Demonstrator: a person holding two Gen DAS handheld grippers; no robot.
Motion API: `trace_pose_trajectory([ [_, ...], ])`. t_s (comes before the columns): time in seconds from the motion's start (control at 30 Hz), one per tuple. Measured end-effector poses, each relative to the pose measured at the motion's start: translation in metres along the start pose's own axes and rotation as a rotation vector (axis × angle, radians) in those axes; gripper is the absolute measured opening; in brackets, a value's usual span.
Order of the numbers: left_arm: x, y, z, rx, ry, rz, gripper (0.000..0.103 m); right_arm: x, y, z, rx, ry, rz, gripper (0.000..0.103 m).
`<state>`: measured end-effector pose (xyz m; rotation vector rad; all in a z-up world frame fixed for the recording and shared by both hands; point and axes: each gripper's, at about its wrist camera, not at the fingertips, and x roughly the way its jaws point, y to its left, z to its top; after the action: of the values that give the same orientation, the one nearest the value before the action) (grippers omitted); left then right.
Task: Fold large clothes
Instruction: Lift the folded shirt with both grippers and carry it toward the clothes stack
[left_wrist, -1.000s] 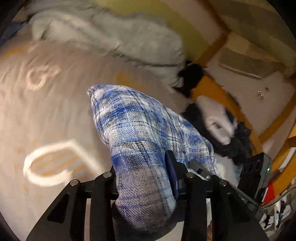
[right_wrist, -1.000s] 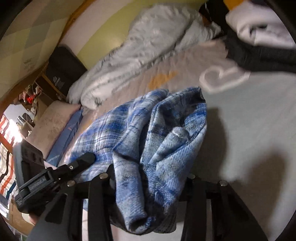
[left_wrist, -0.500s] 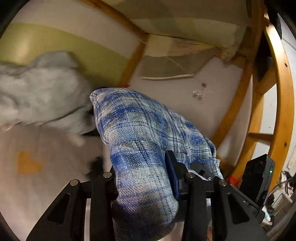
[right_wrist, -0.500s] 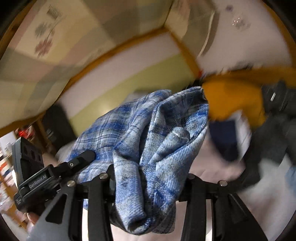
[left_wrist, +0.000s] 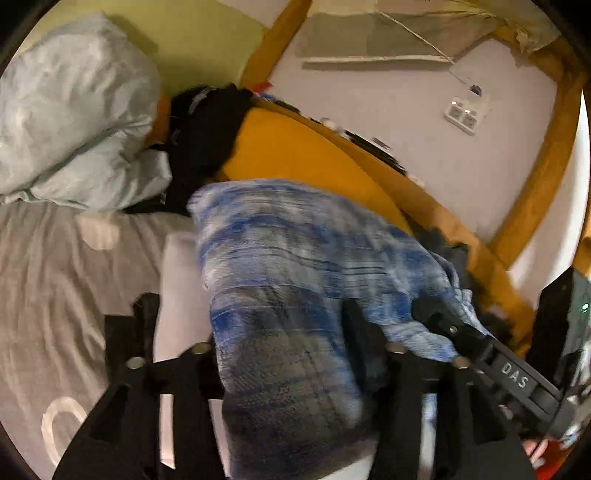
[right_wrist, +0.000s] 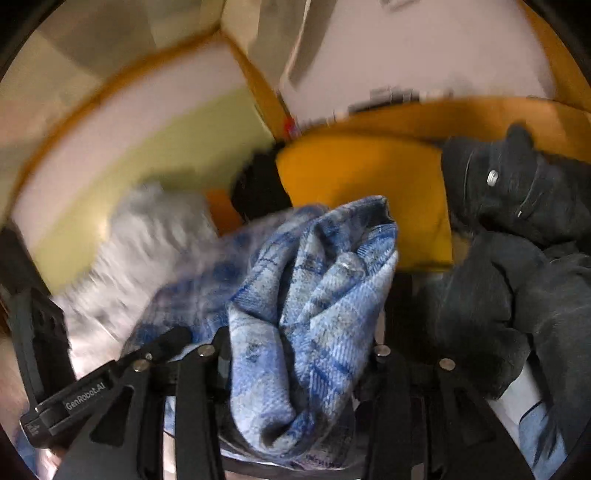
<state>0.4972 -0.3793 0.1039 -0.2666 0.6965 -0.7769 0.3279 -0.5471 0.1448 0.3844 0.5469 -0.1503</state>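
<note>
Plaid shirt (left_wrist: 295, 266) bunched between left gripper (left_wrist: 291, 354) jaws, just widened; right gripper (right_wrist: 291, 354) clamps it.

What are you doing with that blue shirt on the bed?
A person is holding a folded blue plaid shirt with a gripper in each hand, carrying it above the bed towards a pile of dark clothes by an orange cushion. The right gripper is clamped on the bundle. The left gripper has just been opening its jaws, with the shirt between them, though blur hides whether they grip it.
</note>
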Motion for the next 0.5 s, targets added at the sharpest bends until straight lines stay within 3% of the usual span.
trace_pose_trajectory([
  [0.1, -0.010, 0.002, -0.006, -0.002, -0.006, 0.003, 0.067, 0.004, -0.007, -0.007, -0.031, 0.011, 0.019, 0.048],
  [0.17, -0.015, -0.006, -0.004, 0.058, 0.001, 0.029, 0.073, 0.001, -0.015, -0.007, -0.010, 0.012, 0.026, 0.056],
  [0.23, -0.028, -0.017, 0.000, 0.120, -0.023, 0.084, 0.078, -0.011, -0.018, -0.006, -0.001, -0.025, -0.021, 0.074],
  [0.3, -0.046, -0.022, 0.001, 0.139, -0.069, 0.133, 0.085, -0.026, -0.018, -0.008, -0.003, -0.083, -0.087, 0.085],
  [0.4, -0.077, -0.015, 0.000, 0.135, -0.116, 0.137, 0.086, -0.055, -0.006, -0.012, -0.041, -0.137, -0.068, 0.093],
  [0.43, -0.089, -0.015, -0.003, 0.157, -0.134, 0.160, 0.087, -0.069, 0.002, -0.016, -0.067, -0.158, -0.054, 0.101],
  [0.5, -0.112, -0.016, -0.013, 0.214, -0.166, 0.215, 0.093, -0.094, 0.016, -0.028, -0.112, -0.212, -0.045, 0.103],
])
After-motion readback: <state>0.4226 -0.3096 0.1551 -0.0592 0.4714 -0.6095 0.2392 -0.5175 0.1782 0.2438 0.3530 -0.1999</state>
